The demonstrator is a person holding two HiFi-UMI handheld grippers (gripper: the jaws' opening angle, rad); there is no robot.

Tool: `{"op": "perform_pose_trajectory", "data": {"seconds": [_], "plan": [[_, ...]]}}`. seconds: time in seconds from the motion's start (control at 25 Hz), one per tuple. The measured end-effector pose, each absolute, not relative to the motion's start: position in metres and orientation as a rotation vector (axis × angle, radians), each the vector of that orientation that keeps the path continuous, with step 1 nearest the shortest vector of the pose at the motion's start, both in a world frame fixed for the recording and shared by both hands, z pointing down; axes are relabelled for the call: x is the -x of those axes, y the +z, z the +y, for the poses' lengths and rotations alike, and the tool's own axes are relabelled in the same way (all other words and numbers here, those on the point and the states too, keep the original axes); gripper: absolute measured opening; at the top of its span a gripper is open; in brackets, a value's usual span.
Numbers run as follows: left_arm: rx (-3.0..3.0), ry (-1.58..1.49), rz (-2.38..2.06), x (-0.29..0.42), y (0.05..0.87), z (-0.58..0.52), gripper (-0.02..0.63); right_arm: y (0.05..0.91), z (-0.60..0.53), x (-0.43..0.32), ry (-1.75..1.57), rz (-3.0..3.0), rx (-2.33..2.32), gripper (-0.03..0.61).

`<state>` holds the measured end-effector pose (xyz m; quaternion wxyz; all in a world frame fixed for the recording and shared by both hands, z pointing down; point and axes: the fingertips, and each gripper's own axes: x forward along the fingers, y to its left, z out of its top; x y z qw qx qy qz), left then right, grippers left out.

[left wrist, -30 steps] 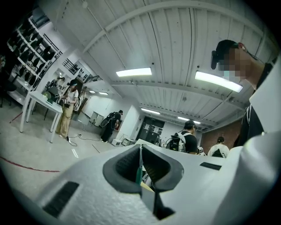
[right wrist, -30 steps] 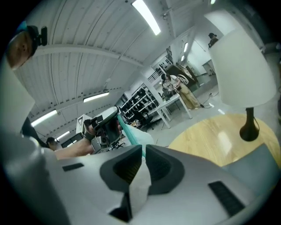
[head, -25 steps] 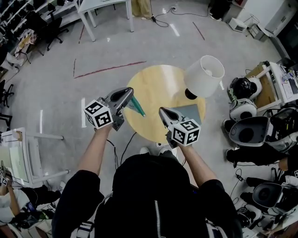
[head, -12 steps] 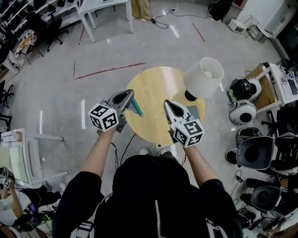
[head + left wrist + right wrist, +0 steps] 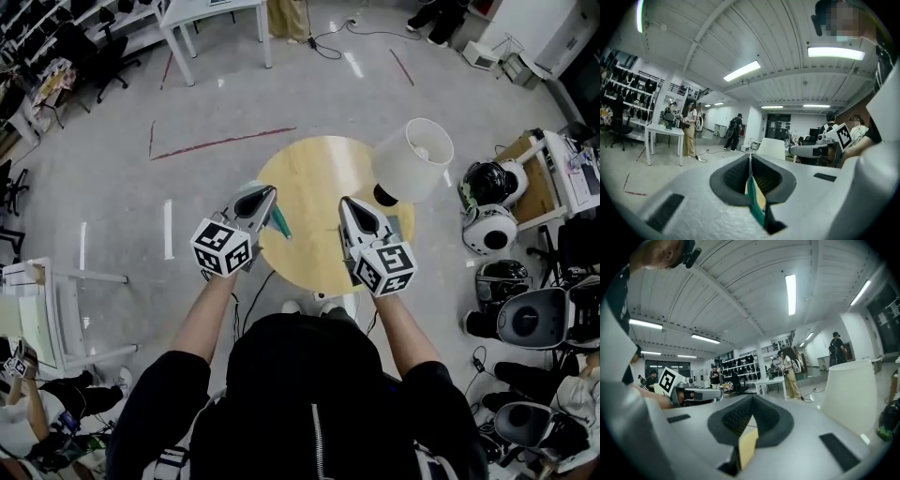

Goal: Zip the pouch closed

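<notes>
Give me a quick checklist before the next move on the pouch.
1. Left claw gripping the pouch: ok, shut on its teal edge.
2. Right claw on the zip: not ok. It is shut with no pouch between its jaws, and the head view shows it apart from the pouch.
3. Zip open or closed: cannot tell, it shows in no view.
4. Pouch held over the table: ok, it is at the table's left side in the head view.
5. Lamp clear of the right claw: ok in the head view, but close, so probably worth minding.
</notes>
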<state>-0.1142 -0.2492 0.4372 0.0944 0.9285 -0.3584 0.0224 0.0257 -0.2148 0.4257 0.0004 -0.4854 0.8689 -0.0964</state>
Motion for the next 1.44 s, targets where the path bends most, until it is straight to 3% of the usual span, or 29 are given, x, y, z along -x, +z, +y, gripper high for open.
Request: {"op": "perform_pose_trajectory", "data": {"seconds": [1.44], "plan": [[-2.804,0.078,-0.994,0.095,0.434,-0.243,0.014,0.431,-0.216,-0.027,-0.300,2.728,1.572,0.003]]}}
